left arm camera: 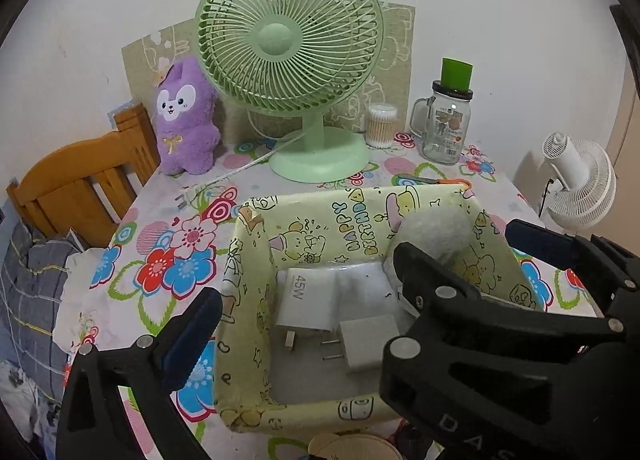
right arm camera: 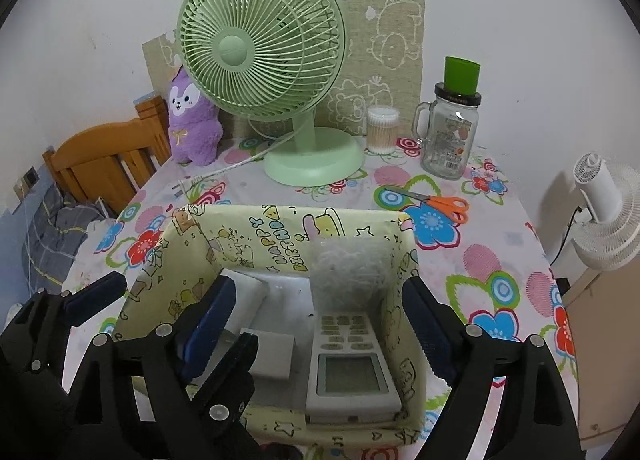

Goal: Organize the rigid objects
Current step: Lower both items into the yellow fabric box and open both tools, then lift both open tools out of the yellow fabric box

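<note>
Both tools, the left tool [left arm camera: 360,280] and right tool [right arm camera: 320,316], are hanging released over the yellow storage box [right arm camera: 280,426], gripping nothing. The release step is finishing: the remote control [right arm camera: 352,364] and two chargers [left arm camera: 304,300] are lying inside. Next, a likely move is lifting clear and fetching the scissors [right arm camera: 436,202] from the surface [right arm camera: 500,260].

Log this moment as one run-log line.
left gripper: open, empty | right gripper: open, empty | box: remote, two chargers inside | scissors: on table

White wall [left arm camera: 100,0], wooden headboard [left arm camera: 76,176]
</note>
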Demonstrator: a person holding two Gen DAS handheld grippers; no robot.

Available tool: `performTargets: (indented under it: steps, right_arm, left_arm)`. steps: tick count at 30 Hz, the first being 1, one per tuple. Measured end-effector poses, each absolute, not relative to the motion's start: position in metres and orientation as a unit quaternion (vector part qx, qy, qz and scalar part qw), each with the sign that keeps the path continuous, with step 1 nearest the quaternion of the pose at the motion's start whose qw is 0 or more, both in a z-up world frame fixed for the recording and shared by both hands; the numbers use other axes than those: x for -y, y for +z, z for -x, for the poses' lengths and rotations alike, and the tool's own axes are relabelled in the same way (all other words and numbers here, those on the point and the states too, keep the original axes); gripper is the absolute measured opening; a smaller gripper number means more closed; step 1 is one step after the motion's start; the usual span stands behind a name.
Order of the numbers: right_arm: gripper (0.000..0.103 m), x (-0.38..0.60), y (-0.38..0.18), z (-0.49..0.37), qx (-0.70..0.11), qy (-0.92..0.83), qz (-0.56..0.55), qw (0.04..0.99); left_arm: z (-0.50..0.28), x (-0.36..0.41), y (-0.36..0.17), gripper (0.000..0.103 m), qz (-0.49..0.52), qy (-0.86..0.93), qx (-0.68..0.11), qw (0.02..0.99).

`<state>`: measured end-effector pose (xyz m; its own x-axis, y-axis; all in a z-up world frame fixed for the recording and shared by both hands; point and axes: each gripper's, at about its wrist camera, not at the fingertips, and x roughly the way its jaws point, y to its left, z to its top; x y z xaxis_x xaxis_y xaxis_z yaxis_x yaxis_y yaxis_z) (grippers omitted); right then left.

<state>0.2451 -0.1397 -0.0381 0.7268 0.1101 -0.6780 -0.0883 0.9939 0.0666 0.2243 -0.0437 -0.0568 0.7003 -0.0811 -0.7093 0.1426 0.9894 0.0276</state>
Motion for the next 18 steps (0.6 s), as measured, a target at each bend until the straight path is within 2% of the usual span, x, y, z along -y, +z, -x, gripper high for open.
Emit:
performTargets:
  steps: [12,18]
  right_arm:
    - [0.088,0.144,-0.027,-0.22,-0.356,0.045,-0.014,0.933]
    - [0.095,0.147,-0.021,-0.204,-0.346,0.031,-0.013,0.938]
  left_arm:
    - [-0.204,0.043,-0.047,0.103,-0.045,-0.057,-0.375,0.924]
    - [-0.192,0.043,-0.04,0.103,-0.049,-0.054,-0.368,0.927]
